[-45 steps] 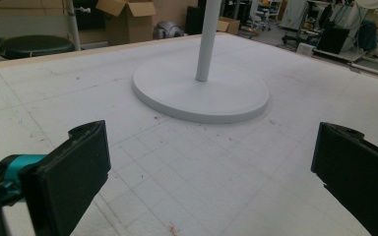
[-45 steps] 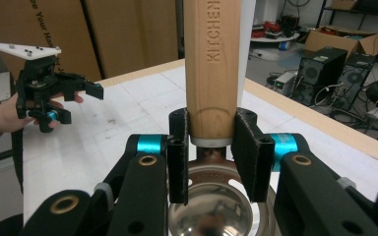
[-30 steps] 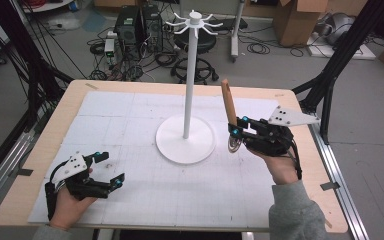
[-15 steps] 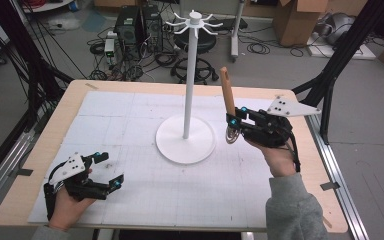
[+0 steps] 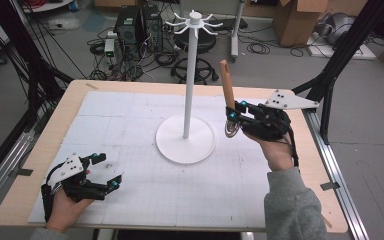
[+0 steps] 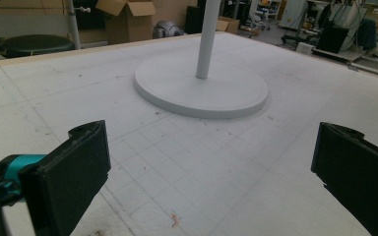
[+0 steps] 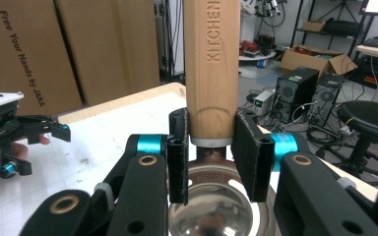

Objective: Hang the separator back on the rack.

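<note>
A kitchen utensil with a wooden handle (image 5: 226, 85) stands upright to the right of the white stand, its metal end (image 5: 231, 129) hanging below. My right gripper (image 5: 231, 116) is shut on the base of the handle (image 7: 211, 59), with a shiny metal bowl (image 7: 211, 211) just under the jaws. The white stand (image 5: 189, 75) has a round base (image 5: 185, 145) and a ring of hooks (image 5: 195, 20) on top. My left gripper (image 5: 105, 172) rests open at the table's front left, nothing between its pads (image 6: 74, 167), facing the stand base (image 6: 202, 88).
A white gridded mat (image 5: 130, 125) covers the wooden table (image 5: 65, 115). Beyond the far edge are computers, cables, a stool (image 5: 195, 42) and cardboard boxes. Black frame posts stand at both sides. The left gripper (image 7: 10, 132) is seen across the table in the right gripper view.
My right gripper has lifted the utensil higher beside the stand, its handle top rising. The left gripper has stayed in place, open.
</note>
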Action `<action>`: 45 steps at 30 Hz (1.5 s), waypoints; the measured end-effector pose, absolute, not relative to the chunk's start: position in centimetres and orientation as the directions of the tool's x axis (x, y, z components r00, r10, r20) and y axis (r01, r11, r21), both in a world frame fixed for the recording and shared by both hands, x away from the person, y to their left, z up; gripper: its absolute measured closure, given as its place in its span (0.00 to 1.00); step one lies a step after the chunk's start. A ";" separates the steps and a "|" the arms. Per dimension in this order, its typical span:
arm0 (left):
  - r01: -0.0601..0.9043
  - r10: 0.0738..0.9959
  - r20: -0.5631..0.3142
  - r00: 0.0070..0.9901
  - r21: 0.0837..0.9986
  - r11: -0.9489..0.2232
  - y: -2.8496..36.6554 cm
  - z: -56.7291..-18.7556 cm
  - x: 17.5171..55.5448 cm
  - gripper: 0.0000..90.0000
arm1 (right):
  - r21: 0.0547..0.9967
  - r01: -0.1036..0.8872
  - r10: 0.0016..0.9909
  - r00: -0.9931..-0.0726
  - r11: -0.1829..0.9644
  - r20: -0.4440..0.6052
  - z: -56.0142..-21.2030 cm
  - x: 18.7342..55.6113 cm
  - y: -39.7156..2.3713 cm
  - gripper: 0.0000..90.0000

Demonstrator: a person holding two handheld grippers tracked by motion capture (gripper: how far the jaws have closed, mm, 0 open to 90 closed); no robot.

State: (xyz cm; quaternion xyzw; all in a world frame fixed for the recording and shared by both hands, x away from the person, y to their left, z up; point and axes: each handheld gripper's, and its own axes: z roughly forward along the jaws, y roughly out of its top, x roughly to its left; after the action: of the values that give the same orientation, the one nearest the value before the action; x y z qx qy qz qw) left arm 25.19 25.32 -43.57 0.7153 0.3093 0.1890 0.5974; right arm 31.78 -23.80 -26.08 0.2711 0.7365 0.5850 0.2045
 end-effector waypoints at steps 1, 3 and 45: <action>0.216 0.669 -0.100 0.736 0.972 -0.092 25.4 -43.6 25.1 0.02 | 0.973 0.159 0.640 -0.769 0.168 0.015 -26.0 31.8 -23.8 0.77; 0.213 0.673 -0.099 0.733 0.973 -0.089 25.4 -43.5 25.0 0.02 | 0.973 0.157 0.642 -0.767 0.168 0.013 -25.9 31.9 -23.7 0.77; 0.214 0.713 -0.089 0.696 0.973 -0.087 26.3 -43.6 24.5 0.02 | 0.989 0.120 0.668 -0.744 0.089 0.030 -22.6 33.6 -21.8 0.78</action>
State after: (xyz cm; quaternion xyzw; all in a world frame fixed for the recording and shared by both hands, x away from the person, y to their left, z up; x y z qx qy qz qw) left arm 24.51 26.31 -43.57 0.7065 0.3280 0.2111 0.5905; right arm 33.63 -21.77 -22.62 0.2801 0.7036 0.6139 0.2229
